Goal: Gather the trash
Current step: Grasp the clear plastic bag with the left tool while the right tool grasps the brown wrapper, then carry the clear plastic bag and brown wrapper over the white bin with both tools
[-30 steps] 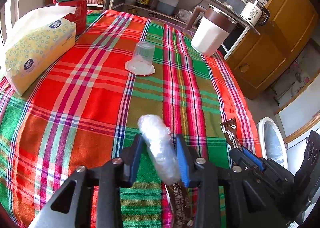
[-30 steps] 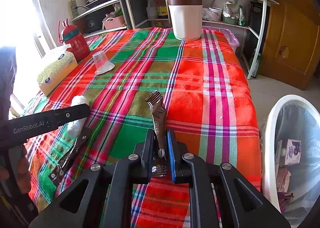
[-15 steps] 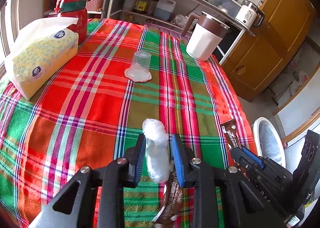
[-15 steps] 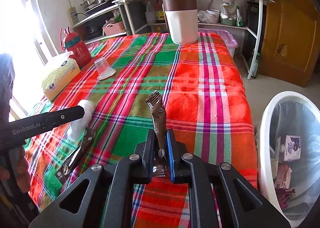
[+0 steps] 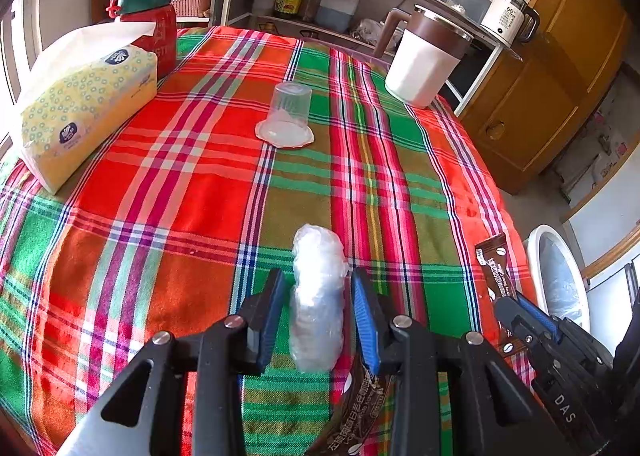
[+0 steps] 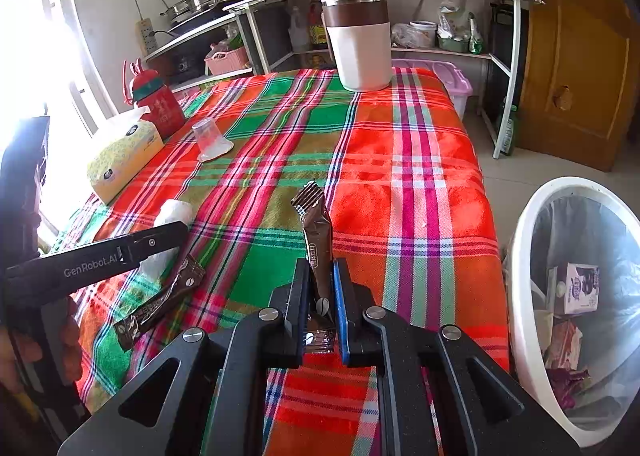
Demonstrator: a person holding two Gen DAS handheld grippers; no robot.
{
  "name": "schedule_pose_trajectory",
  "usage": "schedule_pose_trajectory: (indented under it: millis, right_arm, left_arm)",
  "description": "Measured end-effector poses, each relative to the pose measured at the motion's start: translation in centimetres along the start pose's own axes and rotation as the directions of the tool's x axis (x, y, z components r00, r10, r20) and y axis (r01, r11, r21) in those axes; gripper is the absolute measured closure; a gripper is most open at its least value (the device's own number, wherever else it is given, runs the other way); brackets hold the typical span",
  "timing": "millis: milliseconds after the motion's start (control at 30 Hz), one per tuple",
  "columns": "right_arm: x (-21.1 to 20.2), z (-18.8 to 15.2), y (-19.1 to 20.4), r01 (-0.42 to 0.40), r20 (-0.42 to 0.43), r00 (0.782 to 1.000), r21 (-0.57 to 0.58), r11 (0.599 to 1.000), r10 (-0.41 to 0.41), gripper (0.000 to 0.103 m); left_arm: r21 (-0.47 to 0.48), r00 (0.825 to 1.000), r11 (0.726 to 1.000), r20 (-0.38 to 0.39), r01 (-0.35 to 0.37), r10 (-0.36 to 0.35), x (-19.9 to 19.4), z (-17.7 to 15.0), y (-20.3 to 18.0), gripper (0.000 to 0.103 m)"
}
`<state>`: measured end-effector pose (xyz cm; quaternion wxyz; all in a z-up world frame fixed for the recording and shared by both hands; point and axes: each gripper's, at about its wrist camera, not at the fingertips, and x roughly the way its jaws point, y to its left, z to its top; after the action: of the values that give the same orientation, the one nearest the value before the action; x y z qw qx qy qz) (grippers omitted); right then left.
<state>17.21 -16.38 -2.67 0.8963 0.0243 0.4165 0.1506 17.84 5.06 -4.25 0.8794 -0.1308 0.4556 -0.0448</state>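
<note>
Left gripper (image 5: 318,302) opening; its fingers hide the sides of the crumpled plastic wad (image 5: 319,296), so pad contact can't be told. Brown sachet (image 5: 360,412) under that claw: covered by a finger, cut by the bottom edge, print unreadable. Right gripper (image 6: 321,296) pads hide the middle of the brown wrapper (image 6: 318,240). Bin (image 6: 520,256) right of that claw: cut by the frame edge, contents blurred behind the liner. Hand (image 6: 48,340) at far left: mostly dark, cropped.
</note>
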Motion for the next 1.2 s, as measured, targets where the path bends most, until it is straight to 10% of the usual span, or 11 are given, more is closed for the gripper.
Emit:
schedule_pose_trajectory:
  millis: [600, 1200]
  right_arm:
    - [-2.7, -0.1, -1.0, -0.008, 0.055, 0.998, 0.031, 0.999, 0.006, 0.091]
    - [-9.6, -1.0, -9.1, 0.099, 0.136, 0.983, 0.158, 0.982, -0.121, 0.091]
  left_arm:
    - [0.079, 0.997, 0.996, 0.058, 0.044, -0.049, -3.3, 0.0, -3.4, 0.076]
    - [0.256, 0.974, 0.943, 0.025, 0.211, -0.225, -4.3, -0.9, -14.8, 0.076]
